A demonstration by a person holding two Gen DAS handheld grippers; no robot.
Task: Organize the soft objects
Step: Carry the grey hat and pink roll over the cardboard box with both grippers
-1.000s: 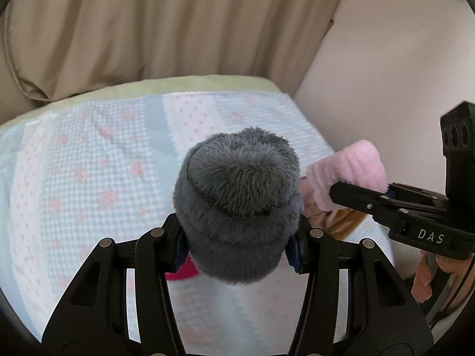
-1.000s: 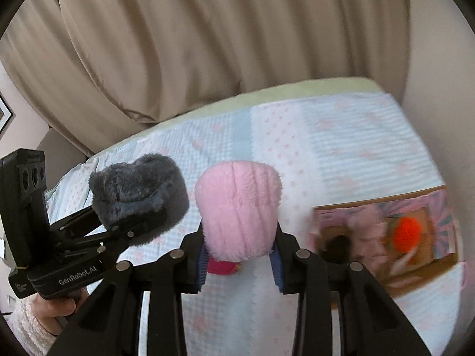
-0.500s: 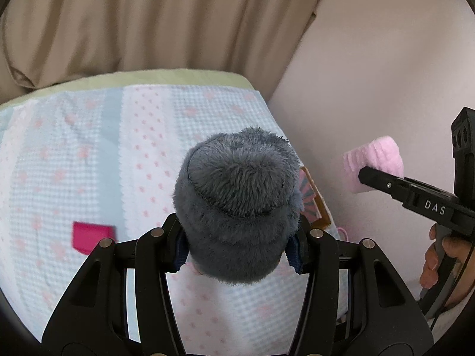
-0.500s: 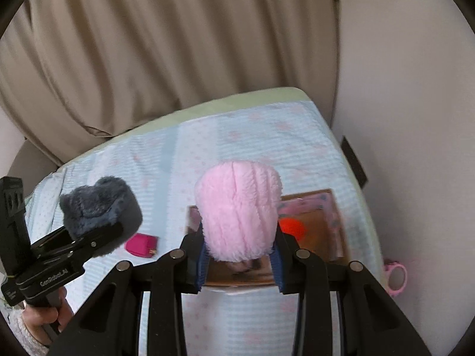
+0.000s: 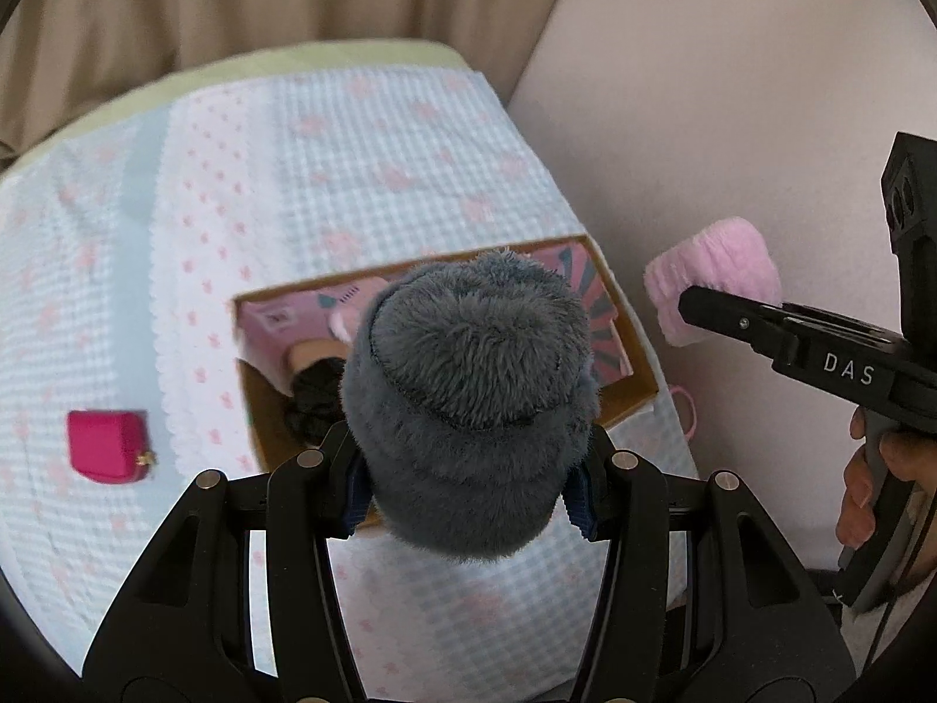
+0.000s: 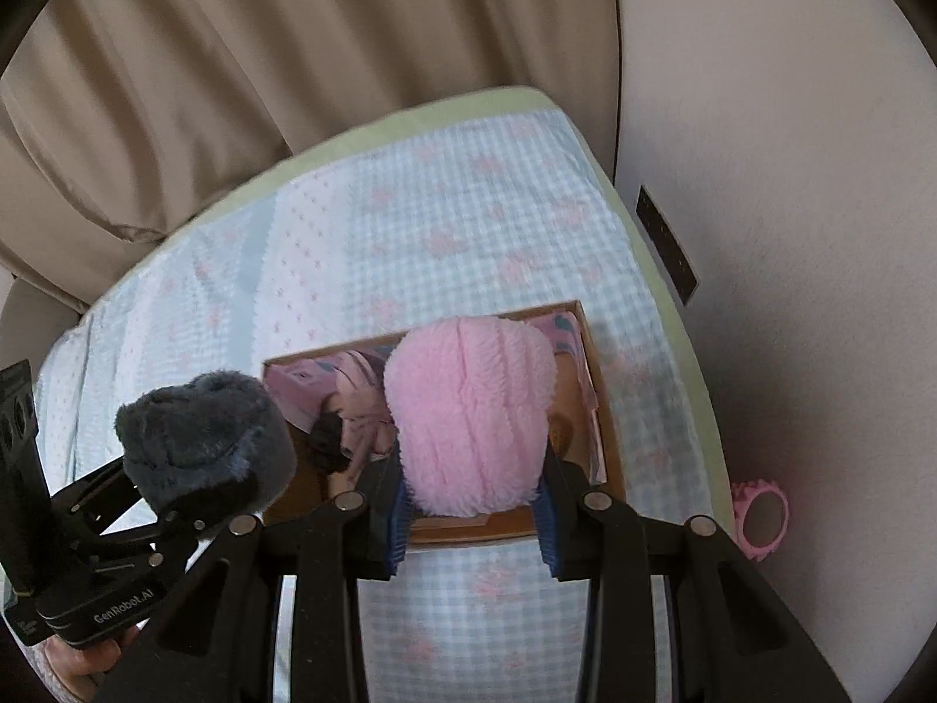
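My left gripper [image 5: 471,483] is shut on a grey fluffy soft item [image 5: 468,386] and holds it above the open cardboard box [image 5: 635,345] on the bed. My right gripper [image 6: 474,512] is shut on a pink fluffy soft item [image 6: 471,416], also held above the box [image 6: 600,404]. The box holds several soft things, pink and black [image 6: 345,416]. The grey item also shows at the left of the right wrist view [image 6: 199,433], and the pink one at the right of the left wrist view [image 5: 711,275].
The bed has a blue and pink checked cover [image 5: 363,176]. A magenta pouch [image 5: 108,445] lies on it left of the box. A pink mirror [image 6: 758,518] lies off the bed's right side. A wall [image 6: 790,234] is on the right, beige curtains [image 6: 293,58] behind.
Both grippers have swung right and moved higher over the box with their items still held. The box now lies directly under both.
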